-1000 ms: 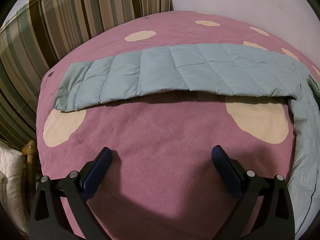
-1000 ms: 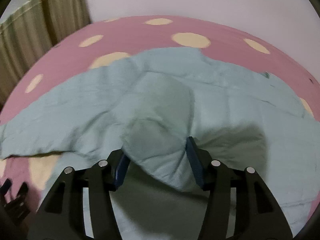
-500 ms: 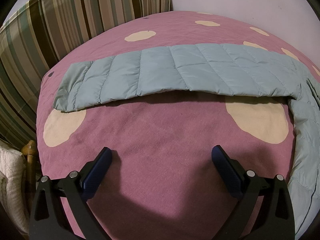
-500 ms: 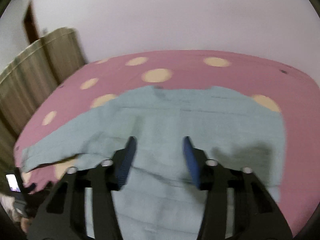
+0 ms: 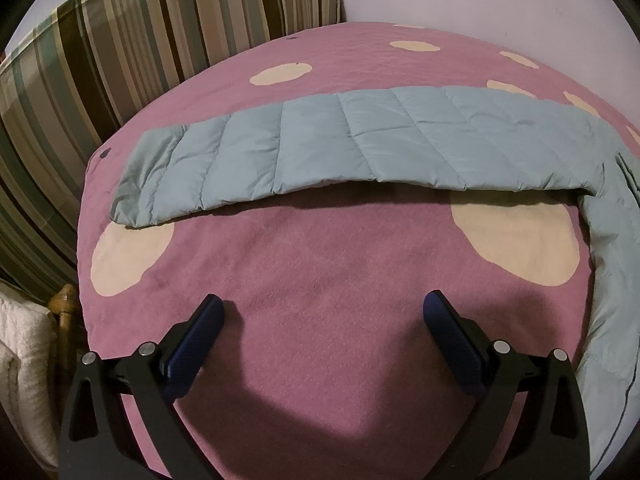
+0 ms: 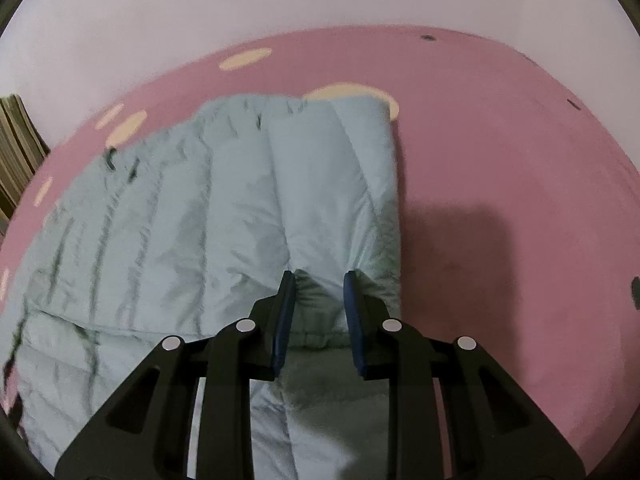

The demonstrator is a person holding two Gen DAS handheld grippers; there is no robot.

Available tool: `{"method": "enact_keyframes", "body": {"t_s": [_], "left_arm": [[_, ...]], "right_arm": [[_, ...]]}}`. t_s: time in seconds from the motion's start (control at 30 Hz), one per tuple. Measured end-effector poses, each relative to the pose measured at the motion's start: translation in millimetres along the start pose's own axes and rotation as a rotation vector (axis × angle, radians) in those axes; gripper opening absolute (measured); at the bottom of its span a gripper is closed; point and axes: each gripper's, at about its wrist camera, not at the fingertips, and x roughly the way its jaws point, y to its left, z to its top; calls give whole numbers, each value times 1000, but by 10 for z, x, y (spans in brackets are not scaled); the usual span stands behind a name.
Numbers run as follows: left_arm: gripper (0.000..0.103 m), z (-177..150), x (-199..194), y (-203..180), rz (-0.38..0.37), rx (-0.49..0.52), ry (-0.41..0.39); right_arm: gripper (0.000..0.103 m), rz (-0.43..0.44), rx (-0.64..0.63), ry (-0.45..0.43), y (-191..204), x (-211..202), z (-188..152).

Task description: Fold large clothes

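A light blue quilted puffer jacket lies on a pink bed cover with cream dots. In the left wrist view its long sleeve (image 5: 360,148) stretches flat across the bed. My left gripper (image 5: 322,320) is open and empty, low over bare cover in front of the sleeve. In the right wrist view the jacket body (image 6: 192,240) lies spread out, with a sleeve (image 6: 332,184) folded over along its right edge. My right gripper (image 6: 320,292) is shut on the cuff end of that folded sleeve.
The pink bed cover (image 5: 320,264) fills both views. Striped curtains (image 5: 120,48) hang at the far left, with a wooden post (image 5: 64,300) and white quilted fabric (image 5: 20,344) by the bed's left edge. A plain wall (image 6: 280,0) stands behind the bed.
My right gripper has swung with the sleeve across to the jacket's right edge and laid it down over the body. The left gripper has not moved.
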Motion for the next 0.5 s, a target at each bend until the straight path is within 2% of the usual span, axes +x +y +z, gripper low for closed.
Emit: {"method": "enact_keyframes", "body": {"t_s": [0.1,0.3,0.5], "left_arm": [[99,-4,3,-1,2,2,0],[99,-1,6,0,2,2,0],[99,4,9,-1,3,3,0]], "right_arm": [[25,-31,-25,-3,51,137,-54],[25,-90,-62,-38,95,30,-115],[25,-41,-9,-87,52,-166,110]]}}
